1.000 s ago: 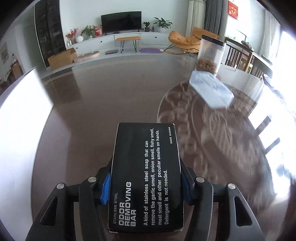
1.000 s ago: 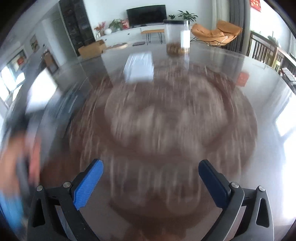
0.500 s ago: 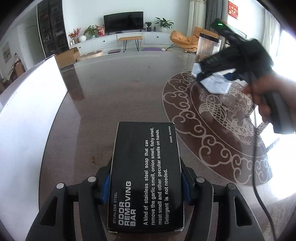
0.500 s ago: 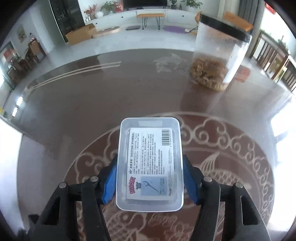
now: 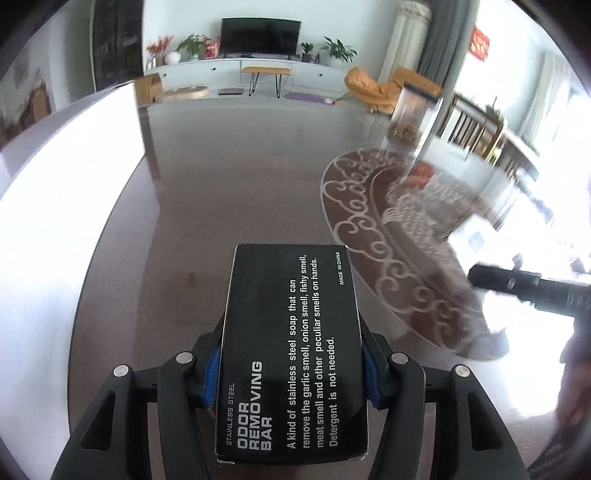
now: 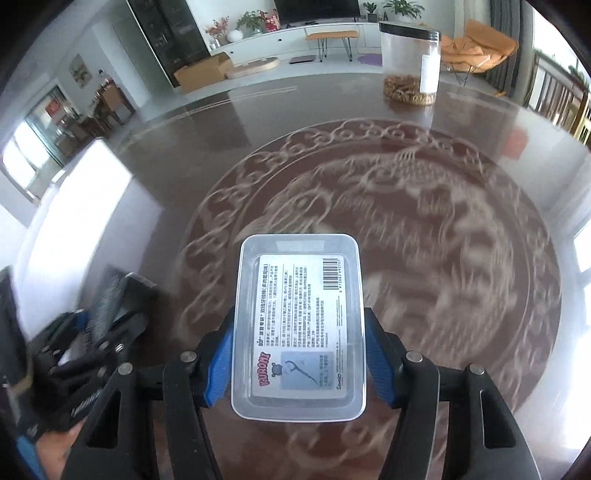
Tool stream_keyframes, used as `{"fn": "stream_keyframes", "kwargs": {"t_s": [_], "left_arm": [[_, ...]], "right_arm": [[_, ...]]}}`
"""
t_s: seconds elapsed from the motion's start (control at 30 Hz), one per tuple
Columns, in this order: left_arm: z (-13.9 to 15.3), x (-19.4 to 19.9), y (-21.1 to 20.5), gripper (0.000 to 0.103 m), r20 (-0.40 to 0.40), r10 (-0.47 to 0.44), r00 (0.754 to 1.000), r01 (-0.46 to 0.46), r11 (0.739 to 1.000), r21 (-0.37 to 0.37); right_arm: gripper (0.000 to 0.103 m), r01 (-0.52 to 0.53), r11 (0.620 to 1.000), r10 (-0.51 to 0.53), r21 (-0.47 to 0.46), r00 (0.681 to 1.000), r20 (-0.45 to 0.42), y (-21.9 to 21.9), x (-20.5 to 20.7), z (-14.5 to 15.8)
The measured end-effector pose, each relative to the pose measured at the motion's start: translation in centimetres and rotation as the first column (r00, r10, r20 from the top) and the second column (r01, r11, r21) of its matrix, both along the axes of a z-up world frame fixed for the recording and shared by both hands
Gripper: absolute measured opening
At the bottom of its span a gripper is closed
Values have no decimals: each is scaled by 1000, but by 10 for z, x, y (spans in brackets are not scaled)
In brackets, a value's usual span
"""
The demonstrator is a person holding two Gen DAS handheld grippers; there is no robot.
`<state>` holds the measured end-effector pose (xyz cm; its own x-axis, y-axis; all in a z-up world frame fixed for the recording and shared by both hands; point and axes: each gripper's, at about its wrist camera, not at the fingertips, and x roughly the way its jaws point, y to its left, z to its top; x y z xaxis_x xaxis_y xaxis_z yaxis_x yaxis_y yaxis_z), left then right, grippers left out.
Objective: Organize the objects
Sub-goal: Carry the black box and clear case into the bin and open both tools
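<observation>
Glossy brown table [image 6: 229,155] w/ carp inlay: left gripper [image 5: 291,373] clamps black soap box [image 5: 291,354], right gripper [image 6: 297,350] clamps clear floss case [image 6: 299,328], both mid-carry above table; next needs set-down spot, maybe by jar [image 6: 410,62] at far edge

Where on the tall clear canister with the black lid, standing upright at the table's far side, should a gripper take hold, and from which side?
Grip the tall clear canister across its straight wall below the black lid, coming in level from the near side: it stands upright and probably looks too wide from above.
</observation>
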<state>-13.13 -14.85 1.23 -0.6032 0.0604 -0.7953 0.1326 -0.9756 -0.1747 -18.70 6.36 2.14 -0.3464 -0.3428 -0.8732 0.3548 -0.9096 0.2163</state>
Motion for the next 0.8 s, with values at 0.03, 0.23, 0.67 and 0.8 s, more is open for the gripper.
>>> {"fn": "stream_keyframes", "kwargs": {"t_s": [0.03, 0.23, 0.67, 0.8], "left_arm": [[8, 8, -3, 57, -16, 6, 1000, -5, 1000, 24], [96, 82, -52, 57, -186, 66, 980, -38, 988, 151], [104, 190, -220, 64, -52, 445, 894, -448, 884, -134], [99, 196, -221, 93, -51, 465, 884, -467, 871, -156]], "right_arm": [[62, 2, 1000, -2, -29, 1000, 11, 1, 9, 4], [62, -74, 977, 71, -199, 997, -21, -44, 43, 66], [63, -543, 805, 521, -239, 840, -153, -341, 127, 140], [70, -579, 805, 580, -125, 814, -36, -378, 139, 99]]}}
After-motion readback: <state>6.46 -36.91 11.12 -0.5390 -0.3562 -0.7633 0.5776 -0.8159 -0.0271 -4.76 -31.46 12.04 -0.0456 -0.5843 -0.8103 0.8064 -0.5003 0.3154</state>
